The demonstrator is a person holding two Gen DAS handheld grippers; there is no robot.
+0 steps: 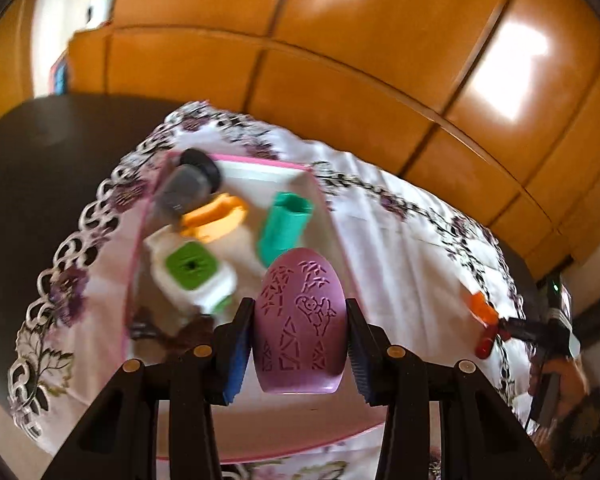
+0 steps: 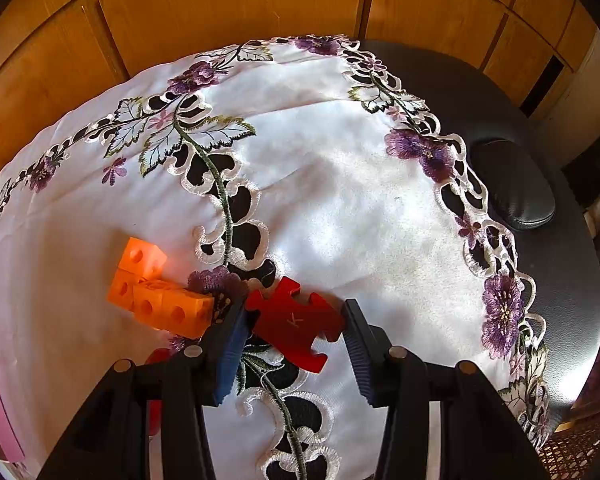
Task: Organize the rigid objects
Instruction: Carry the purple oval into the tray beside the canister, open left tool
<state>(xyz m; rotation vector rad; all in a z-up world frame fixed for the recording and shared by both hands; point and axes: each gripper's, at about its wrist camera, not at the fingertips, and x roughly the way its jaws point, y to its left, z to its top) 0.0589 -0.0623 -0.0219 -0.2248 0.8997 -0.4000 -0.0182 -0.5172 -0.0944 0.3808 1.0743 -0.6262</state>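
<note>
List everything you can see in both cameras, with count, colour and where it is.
Egg: one, purple, in left gripper above tray.
Tray: one, pink-rimmed, on cloth.
Jar: one, grey, black lid, in tray.
Orange piece: one, in tray.
Tube: one, teal, in tray.
Box: one, white, green top, in tray.
Blocks: one orange cluster, on cloth.
Puzzle piece: one, red, between right fingers.
Cloth: one, white, purple flowers.
Left gripper: shut on egg.
Right gripper: open.

One purple egg (image 1: 300, 320), one red puzzle piece (image 2: 294, 322), four joined orange cubes (image 2: 160, 298), one teal cup (image 1: 285, 226), one grey jar (image 1: 188, 186)
</note>
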